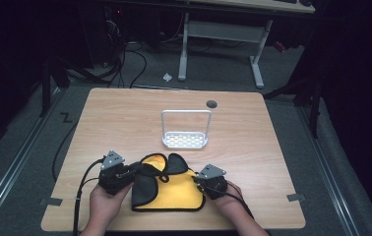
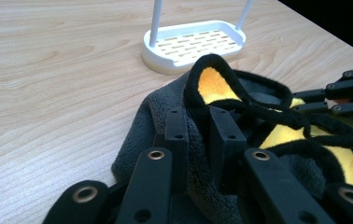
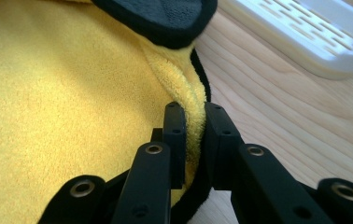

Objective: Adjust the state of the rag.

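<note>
Yellow fleece cloth [image 1: 174, 189] with grey reverse and black bound hem is noted lying partly folded near the front edge of the pale wooden table [image 1: 125, 113], between the two hand-held grippers. Its left side is seen doubled over, grey face up, with a hem loop standing proud. The left gripper [image 2: 202, 135] is closed on that bunched grey fold; pads are pressed into the pile from both sides. The right gripper [image 3: 194, 133] is clamped on the cloth's right hem, a pinched ridge of yellow fleece caught between the nearly closed jaws. A white slotted plastic tray with an arched wire handle [image 1: 185, 140] stands just beyond the cloth, toward the table's middle. Risks are judged as follows: the right-hand grip sits close to the hem, so a hard pull could let the fleece slip out; the left-hand bite takes in several layers, so one layer may be dropped and the fold left crooked; a wide forward swing could drag the cloth into the light tray and shove it.
</note>
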A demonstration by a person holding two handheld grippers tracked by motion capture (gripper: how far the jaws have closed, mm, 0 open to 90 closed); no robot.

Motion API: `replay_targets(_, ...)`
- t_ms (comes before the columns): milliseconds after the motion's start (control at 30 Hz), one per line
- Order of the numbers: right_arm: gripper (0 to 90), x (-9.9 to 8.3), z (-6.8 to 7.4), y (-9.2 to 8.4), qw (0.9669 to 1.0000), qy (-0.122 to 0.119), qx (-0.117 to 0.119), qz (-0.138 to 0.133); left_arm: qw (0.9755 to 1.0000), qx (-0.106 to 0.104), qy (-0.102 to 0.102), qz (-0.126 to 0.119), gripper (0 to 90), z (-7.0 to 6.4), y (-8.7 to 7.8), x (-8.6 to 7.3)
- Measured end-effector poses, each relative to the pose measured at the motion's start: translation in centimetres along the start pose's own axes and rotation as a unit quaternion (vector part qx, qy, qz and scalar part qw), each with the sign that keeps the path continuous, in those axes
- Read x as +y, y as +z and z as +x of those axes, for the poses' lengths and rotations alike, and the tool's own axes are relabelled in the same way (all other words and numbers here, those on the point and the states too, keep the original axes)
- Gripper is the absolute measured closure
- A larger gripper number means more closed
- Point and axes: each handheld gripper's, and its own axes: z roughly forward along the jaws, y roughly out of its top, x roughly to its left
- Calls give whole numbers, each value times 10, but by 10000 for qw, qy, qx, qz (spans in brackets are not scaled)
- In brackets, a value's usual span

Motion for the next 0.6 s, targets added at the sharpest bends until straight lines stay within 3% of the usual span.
replay_targets(333, 814, -11, -18, -14, 9995, 106, -304, 36, 10000, -24, -7, -14, 792, 2, 1, -1)
replay_targets(500, 823, -19, -36, -26, 9978, 238, -624, 57, 9999, 73, -53, -103, 815, 6, -4, 0)
replay_targets(600, 827, -30, -53, -35, 9943, 417, -973, 144, 9997, 65, -197, -162, 815, 13, -9, 0)
